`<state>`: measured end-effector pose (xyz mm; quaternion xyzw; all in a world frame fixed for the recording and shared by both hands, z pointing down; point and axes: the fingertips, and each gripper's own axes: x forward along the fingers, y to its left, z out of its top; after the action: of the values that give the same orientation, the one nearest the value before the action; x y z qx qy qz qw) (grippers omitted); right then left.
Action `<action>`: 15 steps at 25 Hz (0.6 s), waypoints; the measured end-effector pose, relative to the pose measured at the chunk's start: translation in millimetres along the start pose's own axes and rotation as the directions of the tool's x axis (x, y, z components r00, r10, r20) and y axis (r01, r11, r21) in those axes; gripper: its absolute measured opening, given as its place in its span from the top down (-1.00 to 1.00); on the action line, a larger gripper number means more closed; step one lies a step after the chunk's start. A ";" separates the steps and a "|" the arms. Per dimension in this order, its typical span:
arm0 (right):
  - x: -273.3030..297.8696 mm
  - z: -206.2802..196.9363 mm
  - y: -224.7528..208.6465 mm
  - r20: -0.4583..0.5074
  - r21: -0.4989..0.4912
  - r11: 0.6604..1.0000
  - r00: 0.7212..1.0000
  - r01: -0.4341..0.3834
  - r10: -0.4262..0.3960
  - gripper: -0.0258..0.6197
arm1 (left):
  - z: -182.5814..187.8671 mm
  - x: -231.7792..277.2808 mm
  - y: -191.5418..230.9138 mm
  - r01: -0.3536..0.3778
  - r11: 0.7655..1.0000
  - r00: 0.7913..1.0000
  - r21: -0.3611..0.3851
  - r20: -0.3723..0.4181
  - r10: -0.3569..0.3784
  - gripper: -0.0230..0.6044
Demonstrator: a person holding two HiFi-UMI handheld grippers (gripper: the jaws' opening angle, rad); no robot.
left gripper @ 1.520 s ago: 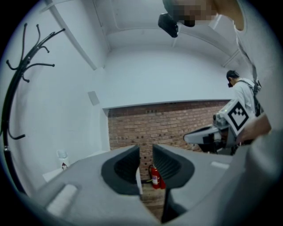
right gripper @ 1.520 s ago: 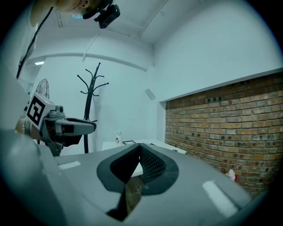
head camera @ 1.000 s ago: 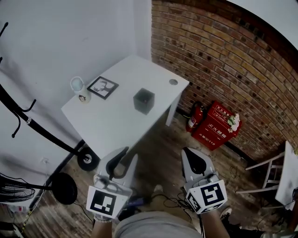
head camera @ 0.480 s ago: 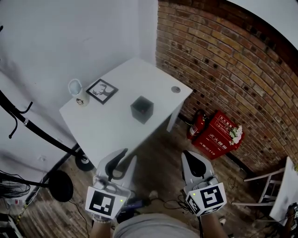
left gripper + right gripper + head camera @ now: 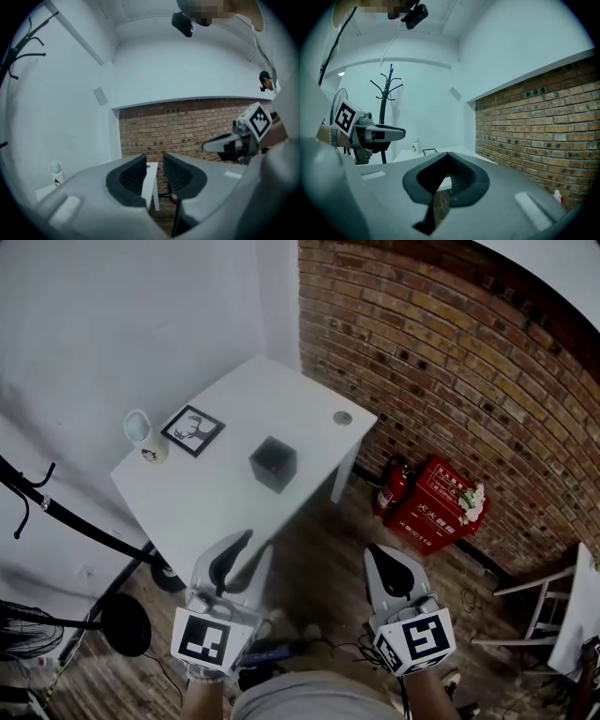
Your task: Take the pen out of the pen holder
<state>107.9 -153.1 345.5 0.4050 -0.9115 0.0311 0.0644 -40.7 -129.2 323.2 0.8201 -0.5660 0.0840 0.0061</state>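
Note:
The pen holder [image 5: 273,463], a small black cube, stands near the middle of the white table [image 5: 220,502] in the head view. No pen can be made out in it from here. My left gripper [image 5: 236,554] hovers over the floor just short of the table's near edge. Its jaws have just been opening and stand apart with nothing between them [image 5: 154,164]. My right gripper [image 5: 384,563] hangs further right, off the table's corner. Its fingertips meet, with nothing in them [image 5: 448,154].
A white cup [image 5: 141,435], a framed picture [image 5: 192,430] and a round cable hole [image 5: 343,417] share the table. A red extinguisher box [image 5: 434,502] sits by the brick wall, a black coat stand [image 5: 56,507] at the left, a white chair [image 5: 548,606] at the right.
Both grippers have moved forward toward the table, and the table has shifted a little left in the head view. The left jaws look slightly wider apart.

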 end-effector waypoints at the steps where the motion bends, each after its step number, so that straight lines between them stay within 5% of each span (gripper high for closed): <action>1: 1.5 -0.9 -1.2 -0.003 0.001 1.000 1.000 0.001 -0.001 0.91 | 0.0 3.6 1.6 0.003 1.000 1.000 0.001 0.001 -0.003 0.61; 15: 34.8 -4.9 -22.6 -0.037 0.008 0.999 0.998 0.054 -0.053 0.91 | -17.6 62.3 36.2 0.048 0.999 0.999 0.015 -0.025 -0.048 0.55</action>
<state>102.1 -193.3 355.5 0.4289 -0.8988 0.0411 0.0800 -55.2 -198.2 346.4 0.8324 -0.5454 0.0982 0.0089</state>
